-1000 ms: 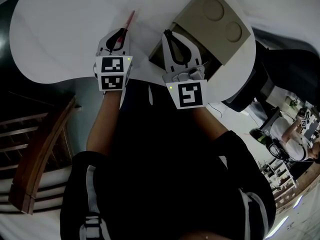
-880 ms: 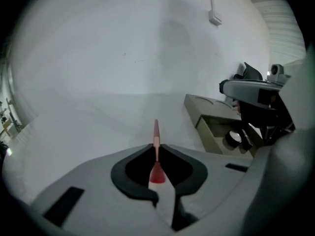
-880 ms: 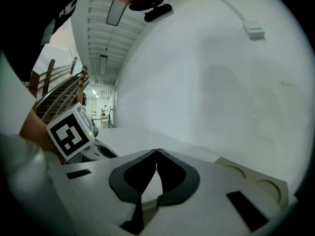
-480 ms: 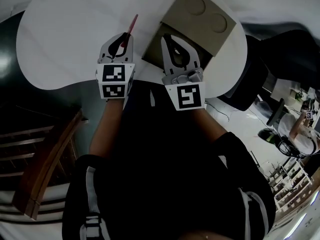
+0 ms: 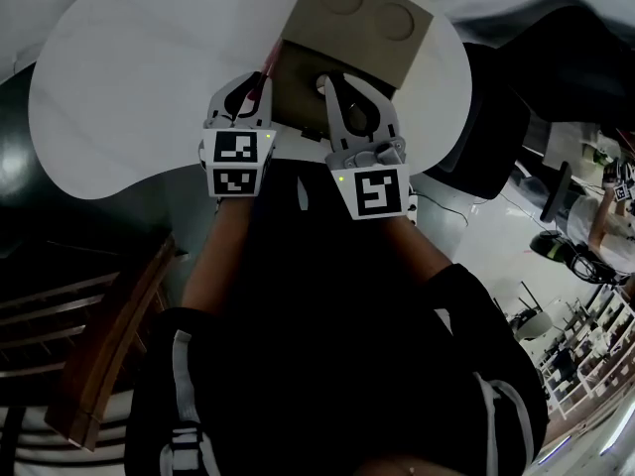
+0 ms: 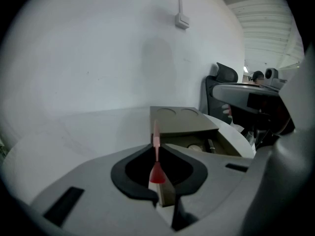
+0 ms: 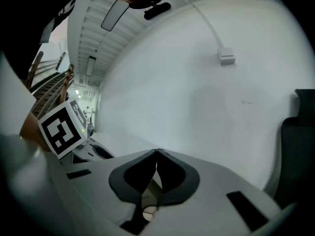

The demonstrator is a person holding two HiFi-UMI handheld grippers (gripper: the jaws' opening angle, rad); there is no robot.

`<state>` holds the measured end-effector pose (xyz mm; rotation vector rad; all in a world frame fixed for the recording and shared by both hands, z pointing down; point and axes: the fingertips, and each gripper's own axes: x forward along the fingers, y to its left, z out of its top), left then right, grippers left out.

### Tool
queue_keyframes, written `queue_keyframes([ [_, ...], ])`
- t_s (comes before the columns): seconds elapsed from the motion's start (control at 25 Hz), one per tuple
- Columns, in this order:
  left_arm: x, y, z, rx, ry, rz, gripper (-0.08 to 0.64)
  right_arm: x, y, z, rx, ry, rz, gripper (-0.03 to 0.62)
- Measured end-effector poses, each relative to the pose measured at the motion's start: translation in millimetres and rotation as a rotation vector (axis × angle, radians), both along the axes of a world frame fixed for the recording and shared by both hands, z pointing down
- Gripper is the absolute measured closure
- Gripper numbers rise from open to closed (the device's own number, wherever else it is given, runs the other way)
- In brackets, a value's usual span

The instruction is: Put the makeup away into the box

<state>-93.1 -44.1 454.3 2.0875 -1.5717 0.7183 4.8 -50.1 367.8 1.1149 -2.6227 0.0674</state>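
Observation:
A brown cardboard box (image 5: pixel 357 18) stands on the white table (image 5: pixel 129 87), its lid bearing two round marks. In the left gripper view the box (image 6: pixel 183 124) is open toward me, with small items inside. My left gripper (image 5: pixel 256 82) is shut on a thin red makeup stick (image 5: pixel 266 65), whose tip reaches the box's left edge. The stick (image 6: pixel 156 149) stands upright between the left gripper's (image 6: pixel 157 154) jaws. My right gripper (image 5: pixel 333 79) hangs over the box's front opening. The right gripper's (image 7: pixel 156 152) jaw tips meet with nothing between them.
A dark office chair (image 5: pixel 486 137) stands to the right of the table. A wooden rail (image 5: pixel 109 335) runs at the lower left. A cable with a plug (image 6: pixel 182 19) hangs on the white wall behind the box. A person's hand (image 5: pixel 607 221) shows at the far right.
Both grippers have moved up the head view toward the box. The red stick's tip, earlier over bare table left of the box, now reaches the box's edge. The right gripper now overlaps the box's opening.

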Motion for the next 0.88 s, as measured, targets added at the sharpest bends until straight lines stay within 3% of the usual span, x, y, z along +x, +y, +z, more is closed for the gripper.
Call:
queue_keyframes([
  [0.28,32.3,1.5,19.3,-0.056,0.017,0.054,0.512,33.3,1.6,3.3,-0.009,0.006,0.066,0.569],
  [0.64,46.7,7.8,45.9,-0.154,0.009,0.081,0.511,55.0,8.3,6.4,-0.016,0.014,0.117,0.569],
  [0.8,48.5,9.0,45.3,-0.146,0.015,0.087,0.509,55.1,13.9,5.6,-0.013,0.009,0.123,0.570],
  [0.88,52.7,7.6,42.8,-0.137,0.050,0.093,0.457,53.8,15.7,4.6,-0.013,0.008,0.121,0.570],
])
